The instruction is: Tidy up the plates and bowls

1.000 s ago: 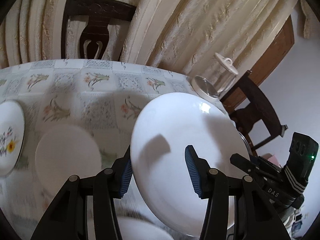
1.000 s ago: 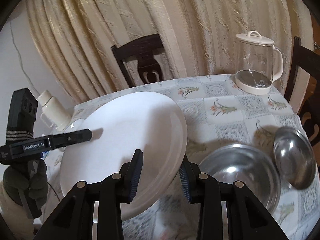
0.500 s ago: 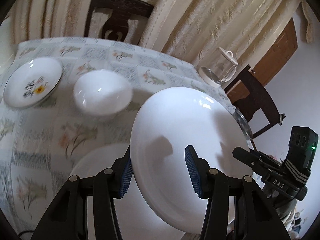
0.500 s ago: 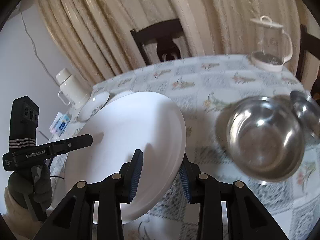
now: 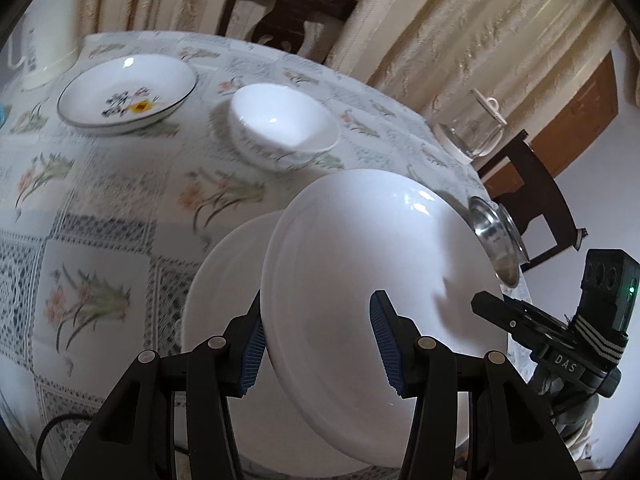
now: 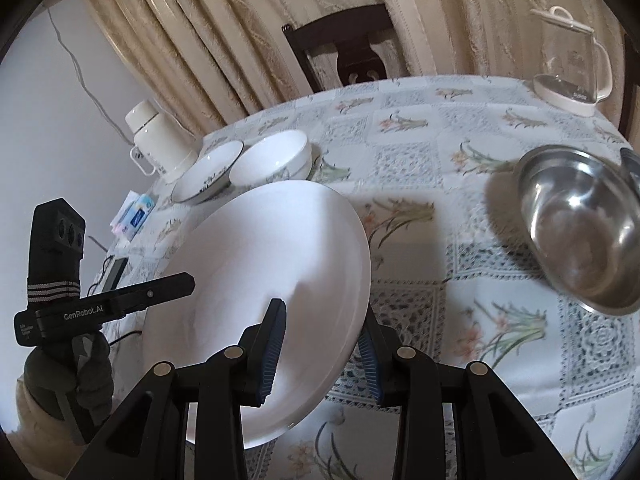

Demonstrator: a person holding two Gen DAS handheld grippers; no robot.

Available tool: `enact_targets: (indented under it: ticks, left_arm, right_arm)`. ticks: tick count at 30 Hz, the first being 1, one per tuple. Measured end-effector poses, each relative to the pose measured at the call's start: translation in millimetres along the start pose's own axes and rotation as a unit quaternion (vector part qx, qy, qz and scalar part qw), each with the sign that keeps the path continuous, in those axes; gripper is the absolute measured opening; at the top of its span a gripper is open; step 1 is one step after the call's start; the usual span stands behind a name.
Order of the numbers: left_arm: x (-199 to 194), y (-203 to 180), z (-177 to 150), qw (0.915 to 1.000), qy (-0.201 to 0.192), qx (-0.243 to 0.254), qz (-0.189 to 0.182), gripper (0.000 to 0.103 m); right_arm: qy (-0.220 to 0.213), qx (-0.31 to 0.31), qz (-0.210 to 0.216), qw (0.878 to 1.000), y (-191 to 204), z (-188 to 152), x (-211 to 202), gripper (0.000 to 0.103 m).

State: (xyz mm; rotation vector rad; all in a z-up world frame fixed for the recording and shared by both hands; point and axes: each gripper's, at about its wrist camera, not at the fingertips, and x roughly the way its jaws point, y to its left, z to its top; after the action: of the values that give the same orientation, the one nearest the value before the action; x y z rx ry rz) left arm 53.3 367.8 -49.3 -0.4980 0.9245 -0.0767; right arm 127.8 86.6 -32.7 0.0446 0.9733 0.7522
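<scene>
A large white plate (image 5: 372,264) is tilted above the table, and both grippers hold it by opposite rims. My left gripper (image 5: 318,344) is shut on its near edge. My right gripper (image 6: 322,344) is shut on the other edge of the same plate (image 6: 272,280). Just beneath it, a second white plate (image 5: 224,280) lies flat on the tablecloth. Farther back stand a white bowl (image 5: 284,132) and a flower-patterned dish (image 5: 124,96). In the right wrist view, a large steel bowl (image 6: 576,224) sits at the right.
A white thermos jug (image 6: 160,140) stands at the table's left edge, beside a tissue pack (image 6: 136,212) and a phone (image 6: 114,274). At the far right corner is a glass kettle (image 6: 572,72). A dark chair (image 6: 348,52) and curtains stand behind the table.
Both grippers carried the plate left and down, keeping their hold. It now hangs over the second white plate, and the steel bowls have slid to the right of the view.
</scene>
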Motion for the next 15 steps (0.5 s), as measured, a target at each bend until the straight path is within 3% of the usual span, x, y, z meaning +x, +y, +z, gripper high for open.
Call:
enact_targets:
  ticks: [15]
  left_arm:
    - [10,23,-18,0.9991,0.028,-0.03,0.007,0.051]
  right_arm:
    - [0.028,0.005,-0.005,1.0,2,-9,19,0.038]
